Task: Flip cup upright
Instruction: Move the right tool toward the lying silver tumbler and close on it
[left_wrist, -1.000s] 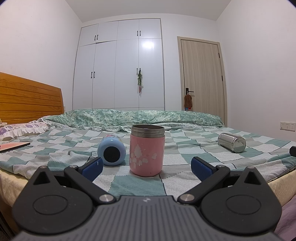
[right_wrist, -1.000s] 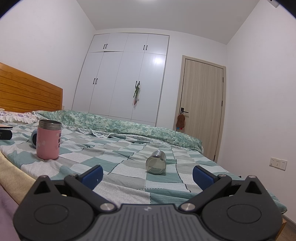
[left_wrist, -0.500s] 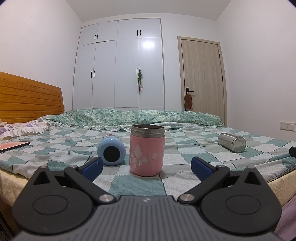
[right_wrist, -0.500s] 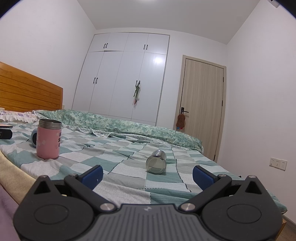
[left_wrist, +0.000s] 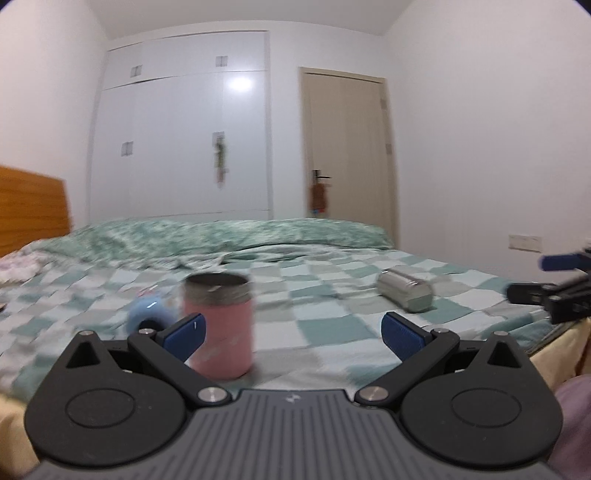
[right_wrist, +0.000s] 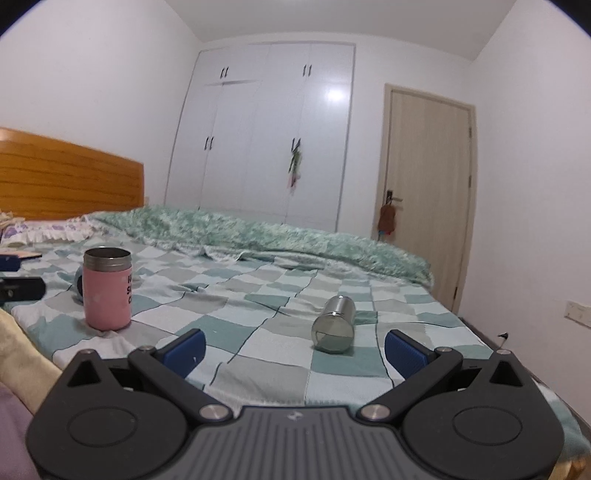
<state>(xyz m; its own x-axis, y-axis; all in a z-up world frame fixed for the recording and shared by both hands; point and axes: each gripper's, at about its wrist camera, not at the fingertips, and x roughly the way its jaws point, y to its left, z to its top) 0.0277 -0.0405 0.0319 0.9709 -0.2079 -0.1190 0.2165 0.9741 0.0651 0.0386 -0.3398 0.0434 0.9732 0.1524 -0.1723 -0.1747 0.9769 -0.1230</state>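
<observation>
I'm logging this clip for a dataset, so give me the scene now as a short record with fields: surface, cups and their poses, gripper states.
surface: bed with a green checked blanket
steel cup: lying on its side, not yet upright, ahead of the right gripper
pink cup: standing upright, open mouth up
blue cup: on its side behind the pink cup, blurred
left gripper: open, holding nothing, view motion-blurred
right gripper: open, holding nothing, apart from the steel cup
background: white wardrobe, wooden door
</observation>
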